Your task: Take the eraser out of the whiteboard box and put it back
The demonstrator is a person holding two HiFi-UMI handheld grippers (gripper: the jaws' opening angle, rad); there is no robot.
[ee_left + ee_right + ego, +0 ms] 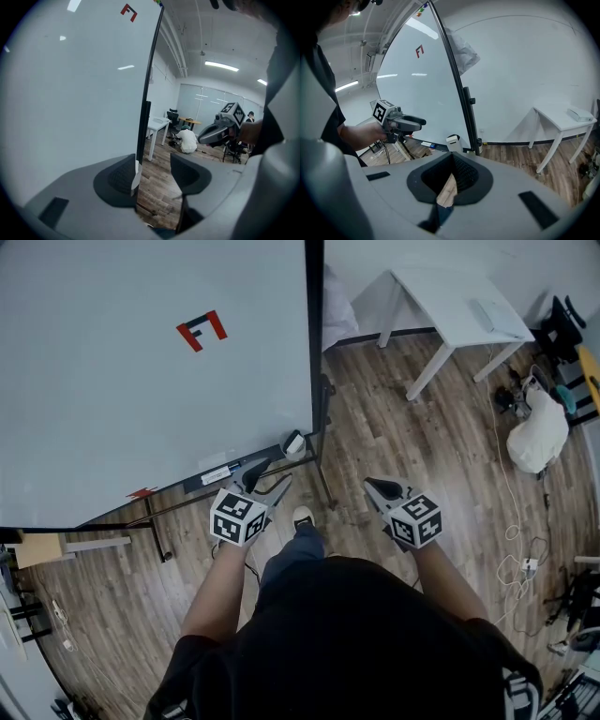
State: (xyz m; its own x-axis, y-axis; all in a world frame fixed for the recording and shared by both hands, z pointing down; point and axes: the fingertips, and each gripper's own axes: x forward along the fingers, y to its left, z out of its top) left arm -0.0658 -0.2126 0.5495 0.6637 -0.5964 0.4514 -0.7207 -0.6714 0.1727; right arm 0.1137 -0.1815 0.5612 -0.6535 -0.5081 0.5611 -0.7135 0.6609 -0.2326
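Head view: large white whiteboard (141,381) in a black frame. A small white whiteboard box (295,443) sits at the right end of its tray, beside the frame post. Left gripper (267,480) is near the box. Right gripper (380,488) is over the brown wooden floor (422,446), apart from it.

Left gripper view: jaws spread, only floor between them.

Right gripper view: jaws pressed together at the tips, gripping nothing. Box ahead by the post. Eraser cannot be made out.
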